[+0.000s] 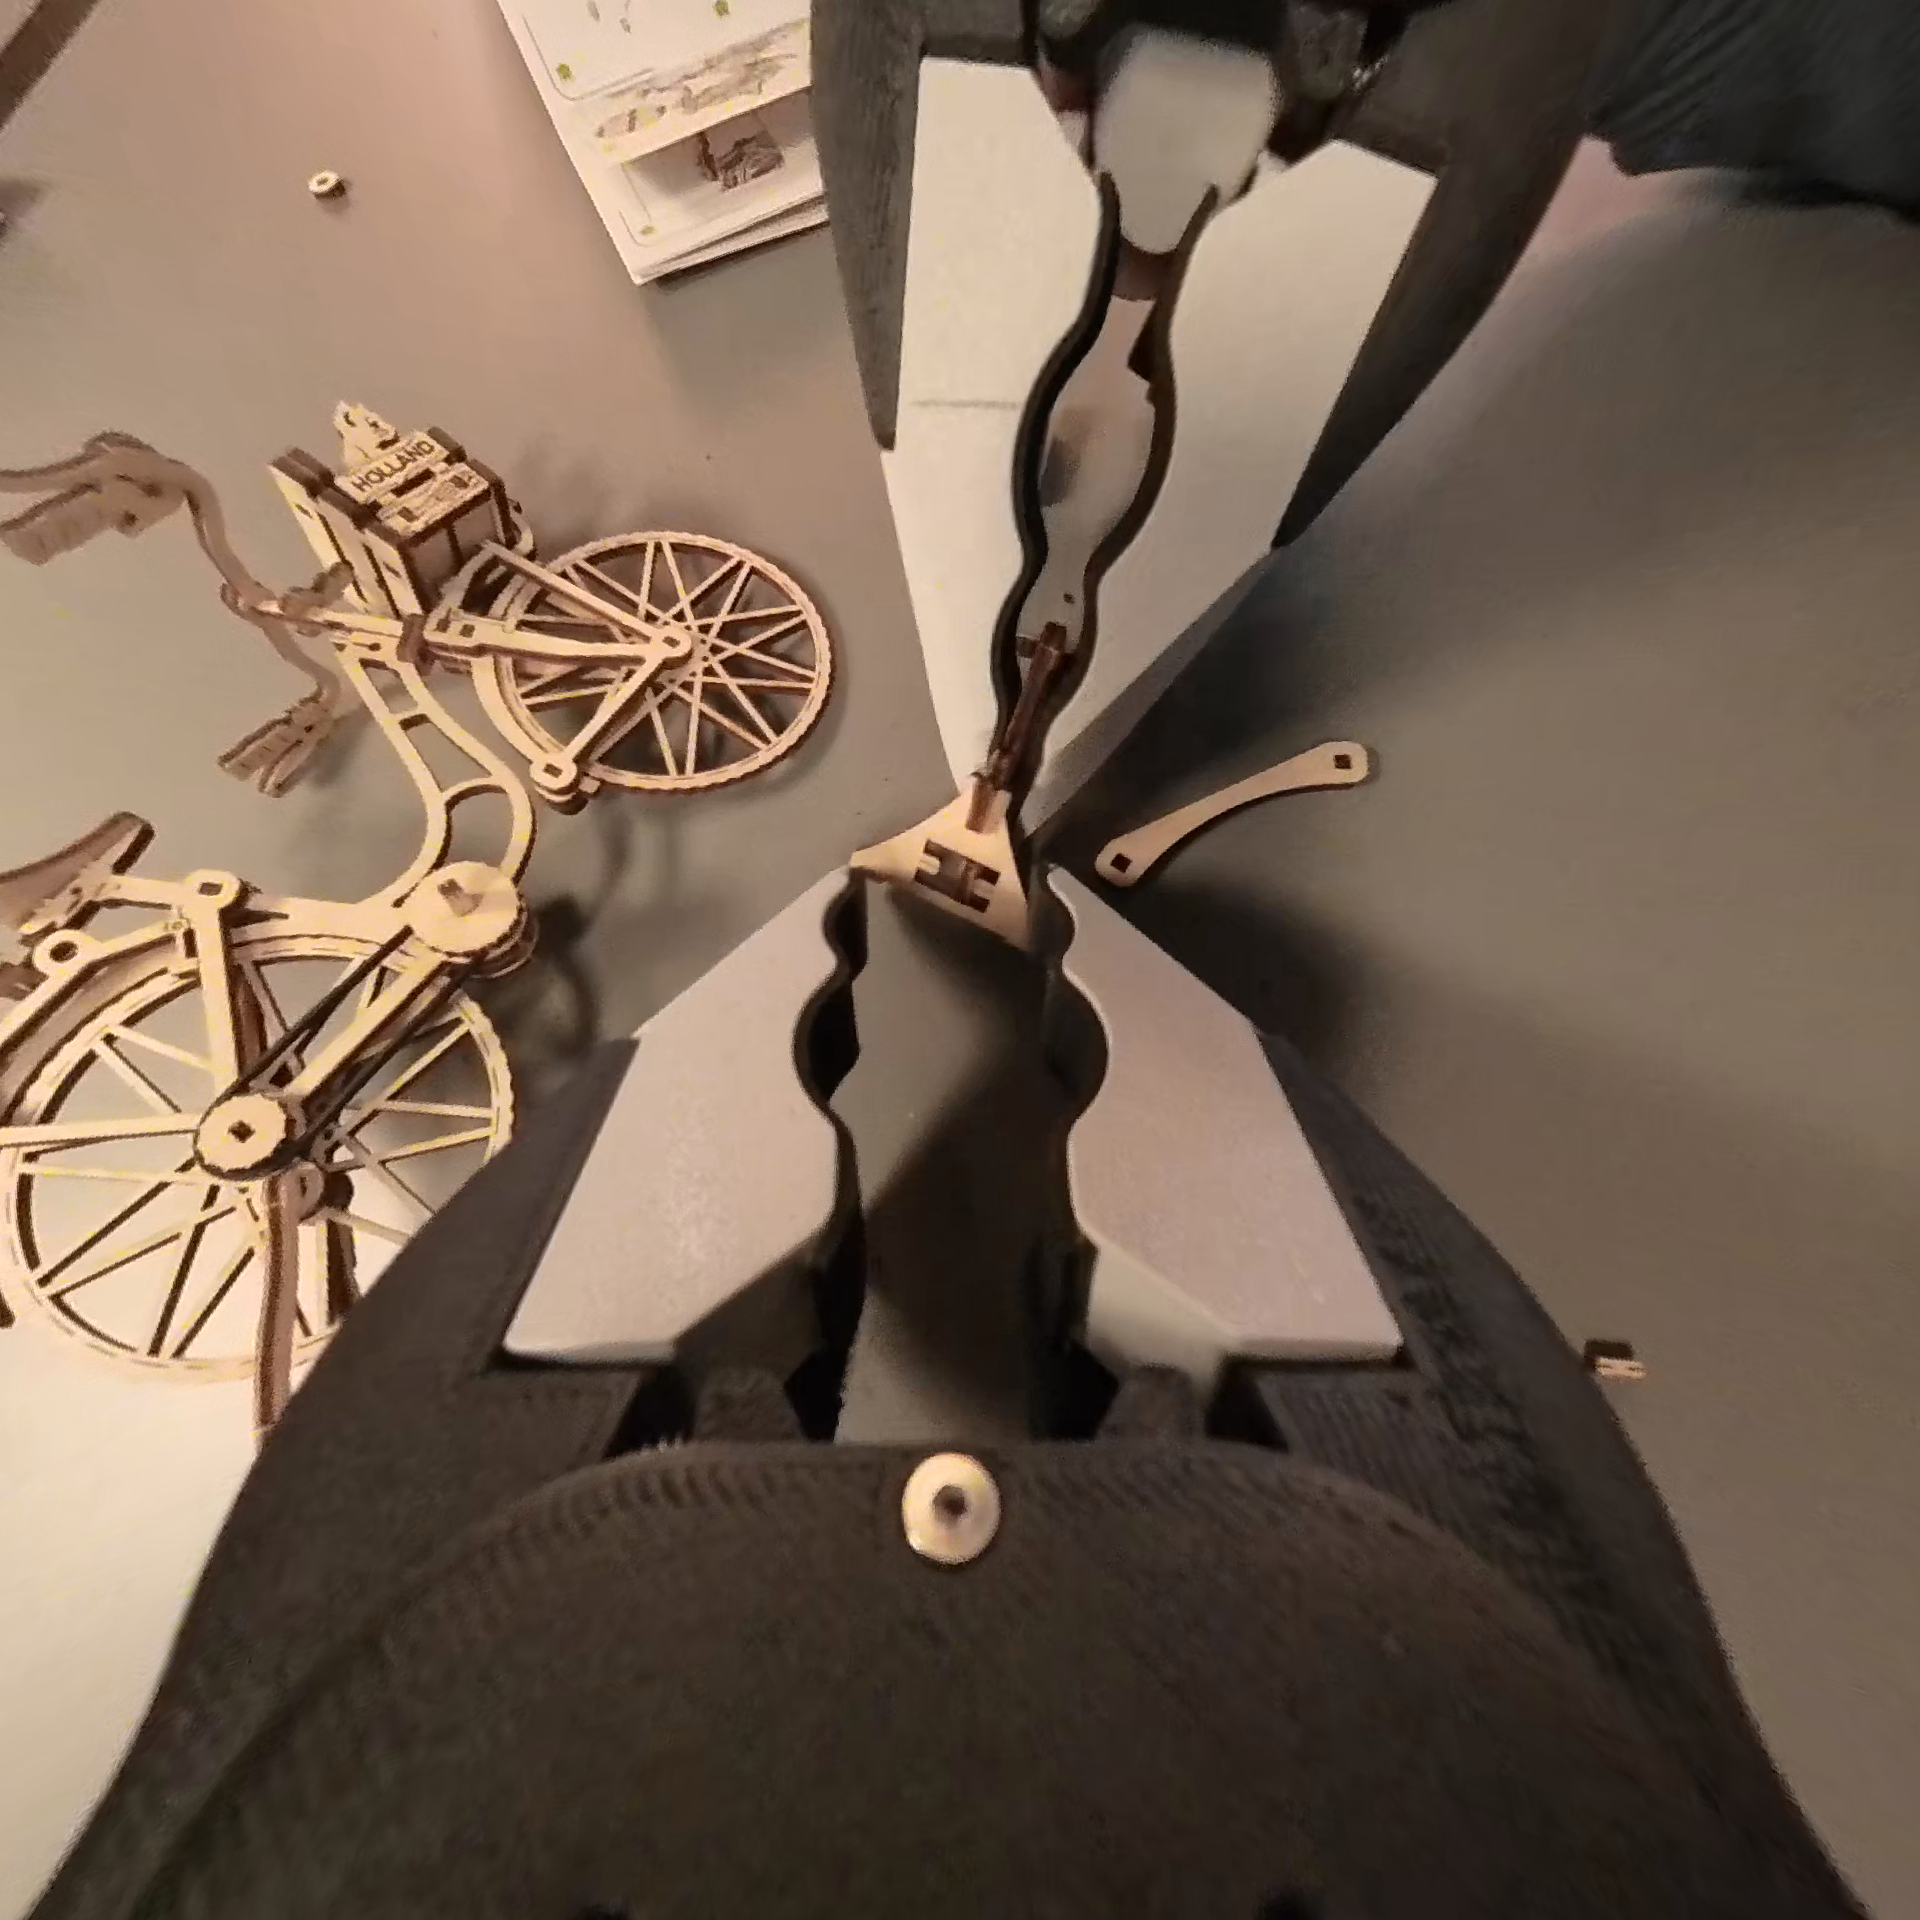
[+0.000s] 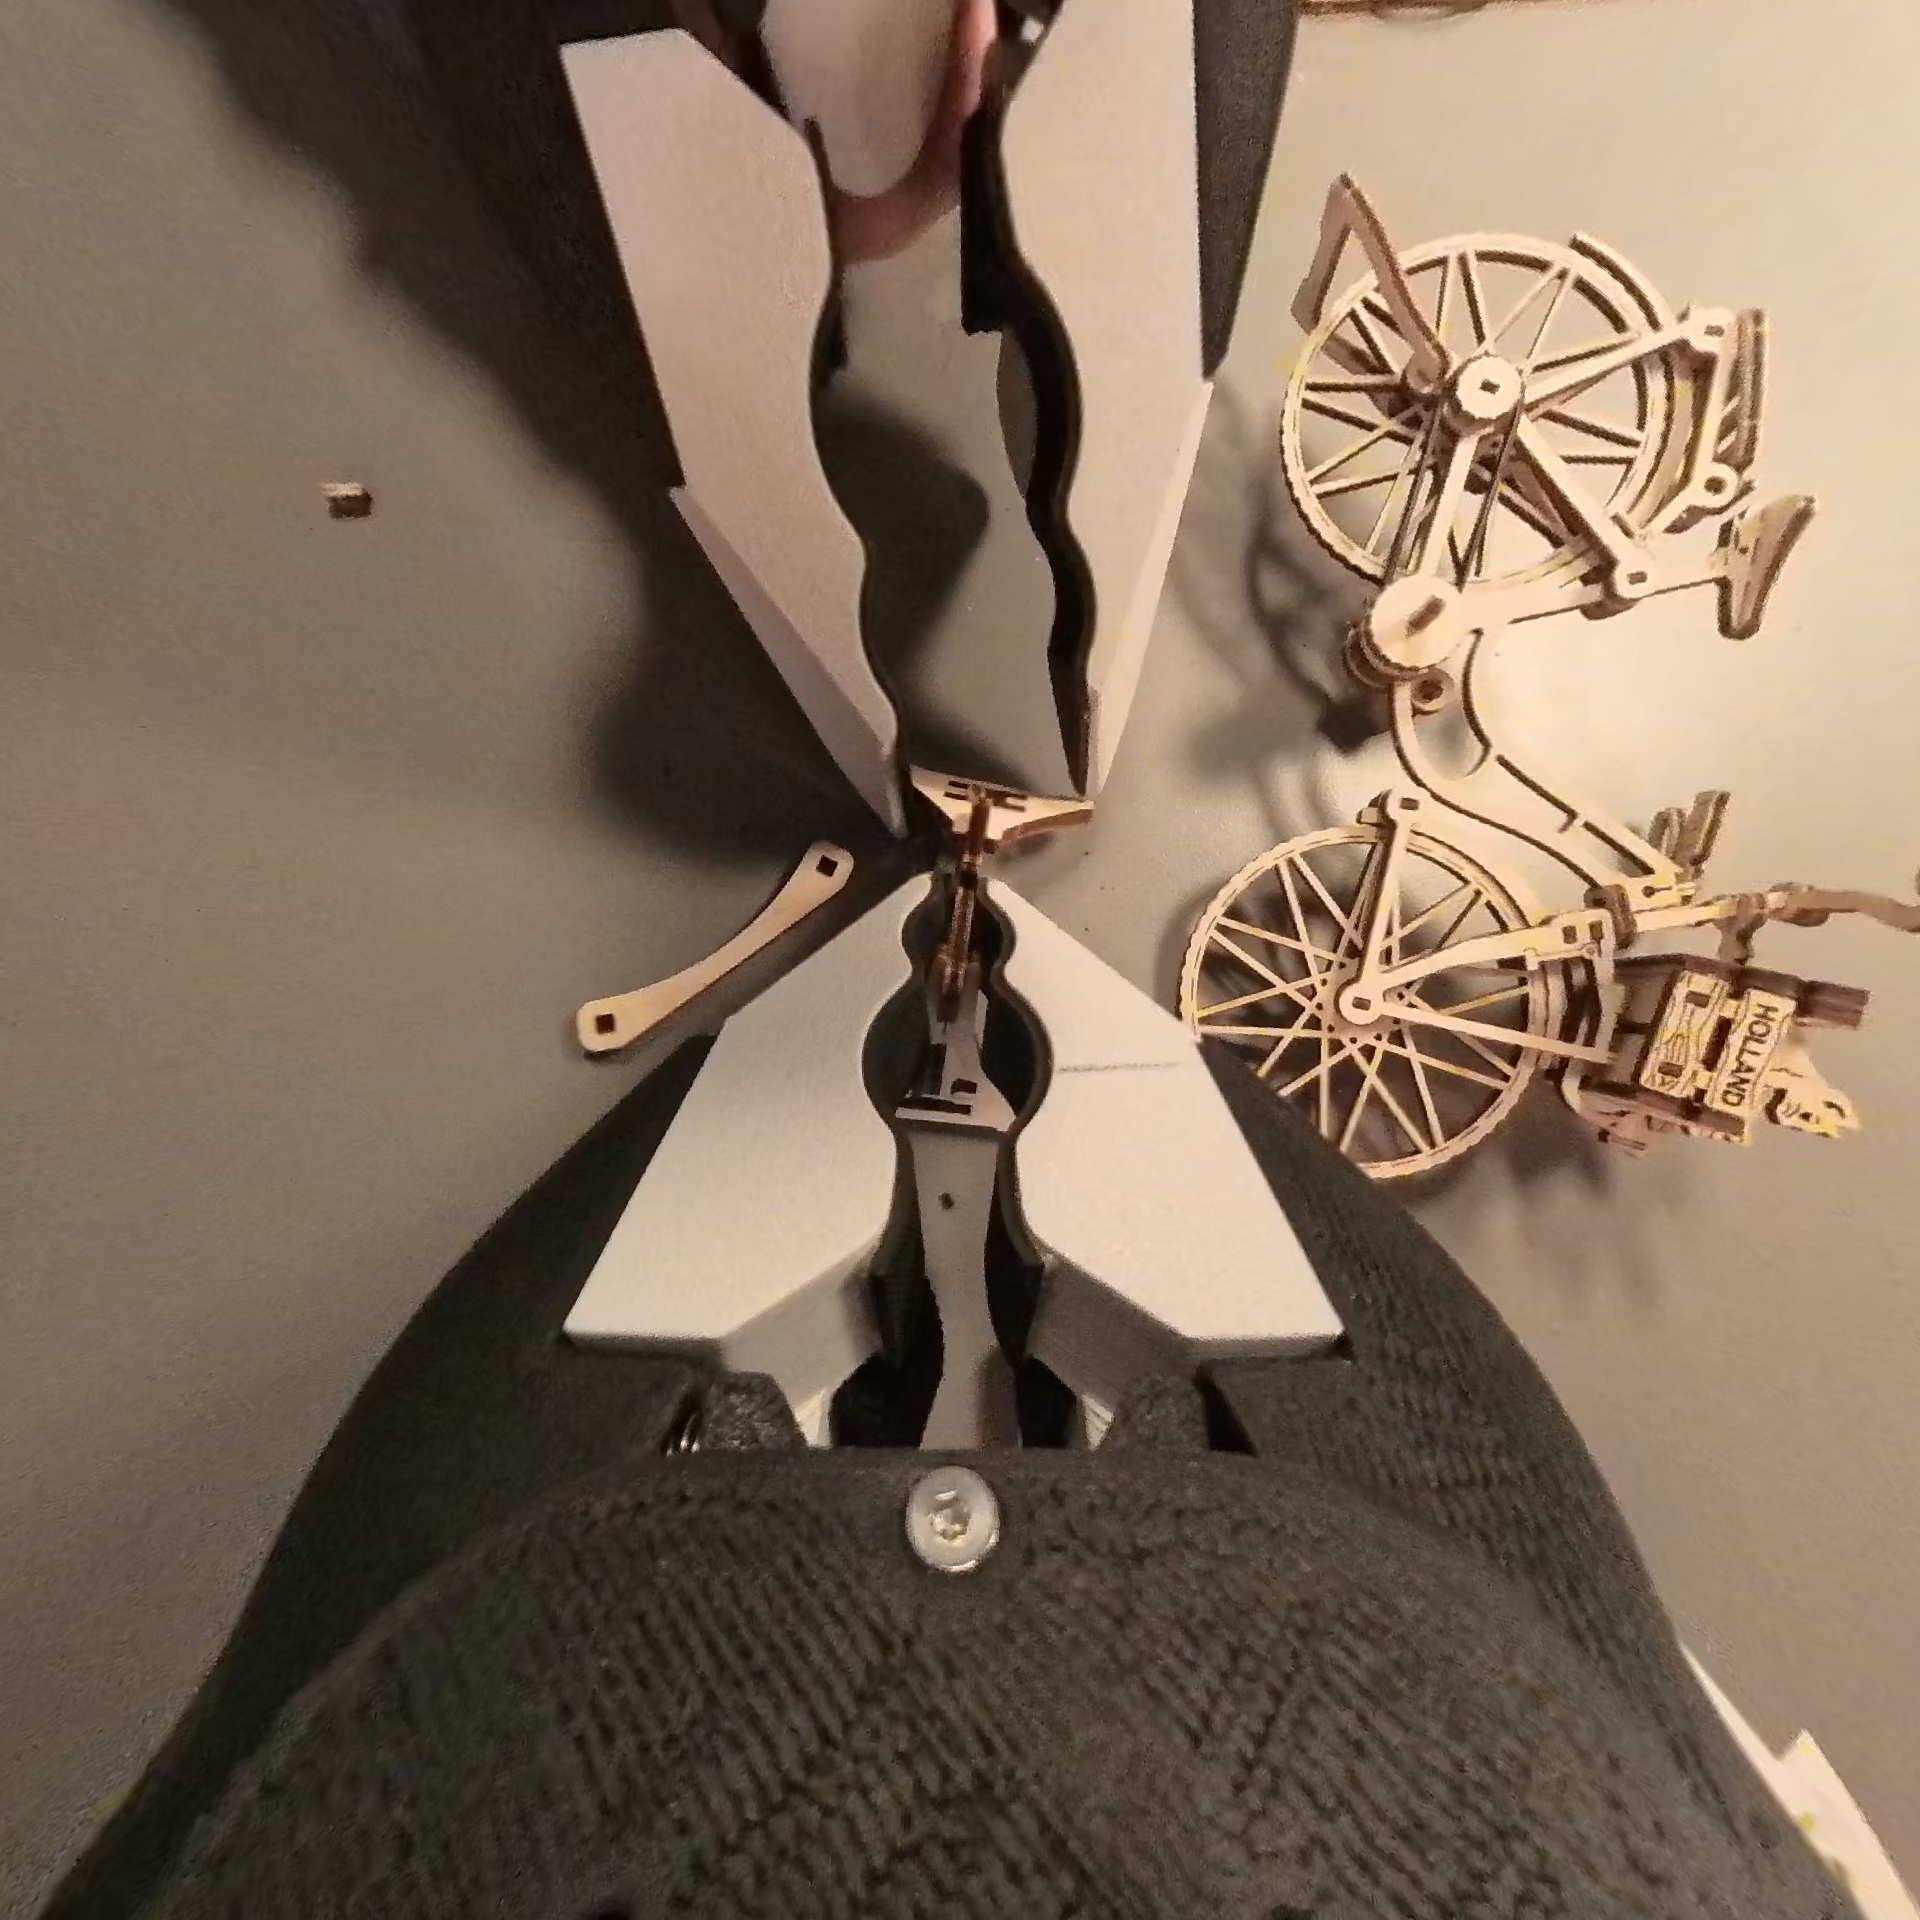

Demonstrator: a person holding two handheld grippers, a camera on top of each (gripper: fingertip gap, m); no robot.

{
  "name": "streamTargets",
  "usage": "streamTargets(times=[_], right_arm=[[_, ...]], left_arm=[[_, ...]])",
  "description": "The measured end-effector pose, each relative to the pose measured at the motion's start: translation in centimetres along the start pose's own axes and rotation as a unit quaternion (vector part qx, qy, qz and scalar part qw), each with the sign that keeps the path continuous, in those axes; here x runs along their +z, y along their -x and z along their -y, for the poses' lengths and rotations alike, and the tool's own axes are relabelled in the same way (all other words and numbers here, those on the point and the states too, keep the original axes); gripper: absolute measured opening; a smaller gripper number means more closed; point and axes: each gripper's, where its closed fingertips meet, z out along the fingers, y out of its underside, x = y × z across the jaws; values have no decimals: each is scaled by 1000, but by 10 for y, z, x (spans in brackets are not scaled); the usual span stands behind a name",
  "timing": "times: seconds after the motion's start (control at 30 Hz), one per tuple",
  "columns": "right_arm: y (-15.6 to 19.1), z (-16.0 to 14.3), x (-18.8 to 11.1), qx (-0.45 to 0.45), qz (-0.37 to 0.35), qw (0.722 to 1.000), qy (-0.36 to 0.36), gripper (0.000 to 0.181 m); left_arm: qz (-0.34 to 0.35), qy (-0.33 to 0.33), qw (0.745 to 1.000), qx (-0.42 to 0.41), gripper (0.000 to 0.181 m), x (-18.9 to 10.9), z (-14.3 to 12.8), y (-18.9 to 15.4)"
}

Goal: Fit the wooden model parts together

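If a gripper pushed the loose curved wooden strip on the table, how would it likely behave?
The strip looks thin and flat, so it would probably slide or spin rather than roll. Lying flush, it seems hard to pinch. Its slim middle might snap under force.

The bike (image 1: 312, 831) runs off the left edge in the left wrist view, the booklet (image 1: 686, 135) is cut at the top, and a fuzzy white patch (image 1: 1174, 114) hides the far gripper's back.

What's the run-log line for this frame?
left gripper: shut on slotted plate | right gripper: shut on thin strut | strut meets plate
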Motion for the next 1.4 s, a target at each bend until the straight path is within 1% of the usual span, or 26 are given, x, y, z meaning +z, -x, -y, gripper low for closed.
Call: streamTargets(times=[0.07, 0.17, 0.3, 0.4, 0.5, 0.57, 0.7, 0.77, 1.03, 1.1, 1.17, 1.3, 1.4], right_arm=[[-1, 0, 0, -7, -2, 1000, 1, 2], [-3, 2, 2, 23, 2, 1000, -14, 1], [-1, 5, 4, 32, -1, 999, -21, 1], [0, 6, 5, 42, 1, 999, -26, 1], [0, 6, 5, 45, -1, 999, -27, 1], [0, 6, 5, 49, -2, 998, -30, 1], [0, 6, 5, 53, -3, 998, -34, 1], [0, 6, 5, 54, -2, 998, -36, 1], [-1, 6, 5, 62, -3, 997, -37, 1], [0, 7, 6, 65, -2, 997, -39, 1], [0, 8, 6, 66, -4, 997, -38, 1], [0, 8, 6, 75, -5, 996, -42, 1], [-1, 8, 6, 77, -9, 996, -44, 1]], left_arm=[[6, 0, 1000, 10, 30, 0, 0, -1], [14, -3, 1000, 16, 28, -1, 1, 0], [38, -9, 998, 48, 33, -8, -2, 1], [40, -9, 997, 64, 27, -15, -6, -9], [27, -5, 998, 63, 21, -17, -8, -18], [31, -4, 997, 72, 18, -15, -8, -20], [36, 3, 997, 72, 4, -14, -9, -19], [36, 4, 997, 70, 2, -14, -9, -18], [38, 2, 997, 70, 2, -13, -9, -17], [42, -1, 997, 66, 11, -13, -7, -15], [42, -1, 997, 66, 13, -13, -7, -14], [44, 5, 996, 72, 4, -15, -10, -16], [50, 7, 996, 73, 3, -14, -10, -15]])
